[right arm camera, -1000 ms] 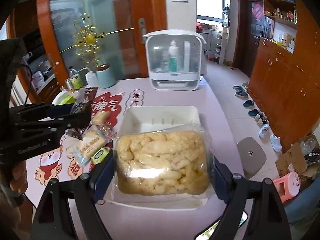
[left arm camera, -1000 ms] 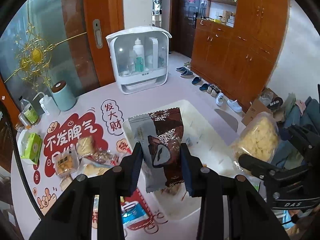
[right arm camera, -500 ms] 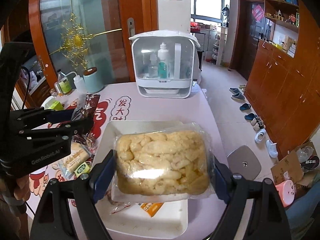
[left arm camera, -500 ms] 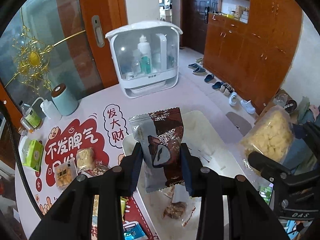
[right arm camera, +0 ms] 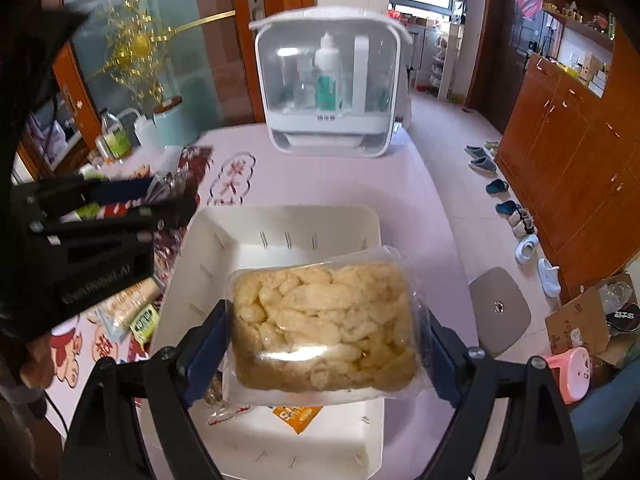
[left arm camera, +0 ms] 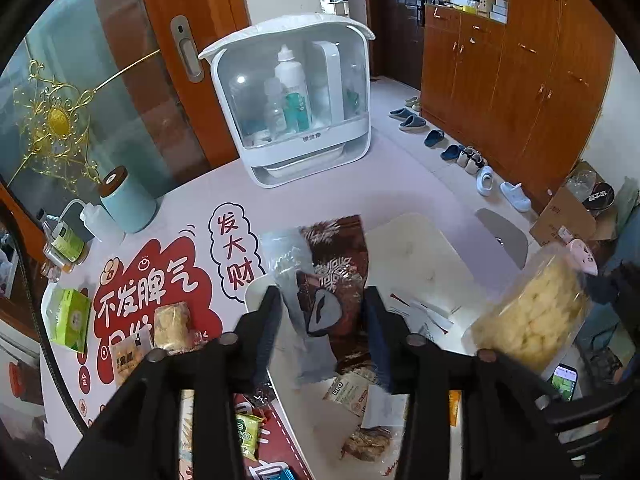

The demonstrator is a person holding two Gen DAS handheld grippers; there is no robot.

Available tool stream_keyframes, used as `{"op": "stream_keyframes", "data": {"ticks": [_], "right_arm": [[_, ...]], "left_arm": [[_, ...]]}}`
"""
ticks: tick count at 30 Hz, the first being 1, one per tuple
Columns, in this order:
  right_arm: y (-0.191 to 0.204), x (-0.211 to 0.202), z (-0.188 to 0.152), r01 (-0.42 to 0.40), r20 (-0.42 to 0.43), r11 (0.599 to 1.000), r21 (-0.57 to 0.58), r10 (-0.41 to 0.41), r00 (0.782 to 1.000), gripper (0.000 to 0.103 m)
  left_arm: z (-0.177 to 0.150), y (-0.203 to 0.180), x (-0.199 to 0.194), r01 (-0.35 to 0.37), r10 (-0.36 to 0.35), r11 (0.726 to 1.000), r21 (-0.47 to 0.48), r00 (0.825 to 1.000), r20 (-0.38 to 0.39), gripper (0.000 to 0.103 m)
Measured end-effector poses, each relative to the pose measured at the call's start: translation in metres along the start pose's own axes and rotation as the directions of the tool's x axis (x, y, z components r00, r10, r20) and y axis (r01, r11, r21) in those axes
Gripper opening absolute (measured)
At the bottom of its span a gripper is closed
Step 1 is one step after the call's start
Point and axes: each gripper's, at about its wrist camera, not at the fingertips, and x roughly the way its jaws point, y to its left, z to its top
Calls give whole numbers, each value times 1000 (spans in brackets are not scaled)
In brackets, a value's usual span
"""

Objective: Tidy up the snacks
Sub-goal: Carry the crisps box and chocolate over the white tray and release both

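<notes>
A white bin (right arm camera: 288,212) sits on the pink table, with several small snack packets (left arm camera: 348,388) on its floor. My left gripper (left arm camera: 322,296) hangs over the bin's near left corner. Its jaws are opening, and a brown and grey snack packet (left arm camera: 332,256) sits blurred and tilted between them, no longer pinched. My right gripper (right arm camera: 324,312) is shut on a clear bag of yellow puffs (right arm camera: 320,320), held over the middle of the bin. An orange packet (right arm camera: 296,414) lies under that bag.
Loose snacks (left arm camera: 172,320) lie on the red printed mat left of the bin. A white case of bottles (left arm camera: 296,112) stands at the back, with a teal canister (left arm camera: 128,204) and a green box (left arm camera: 68,320) to the left. A grey stool (right arm camera: 500,308) stands beside the table.
Both grippers came forward and down over the bin. The left jaws spread wider and the brown packet sagged lower between them. The bag of puffs stayed gripped.
</notes>
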Motion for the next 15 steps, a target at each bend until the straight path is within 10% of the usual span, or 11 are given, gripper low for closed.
{"op": "stream_keyframes", "data": {"ticks": [3,15], "right_arm": [[5,13,-3,-11,-28,1000,-22,10,1000,91],[15,3,-2,14,52,998,-63,-10,999,101]], "left_arm": [[3,1,2,-5,6,1000,-14,1000,16,85],[-3,0,-12,-21,20,1000,10,999,28,85]]}}
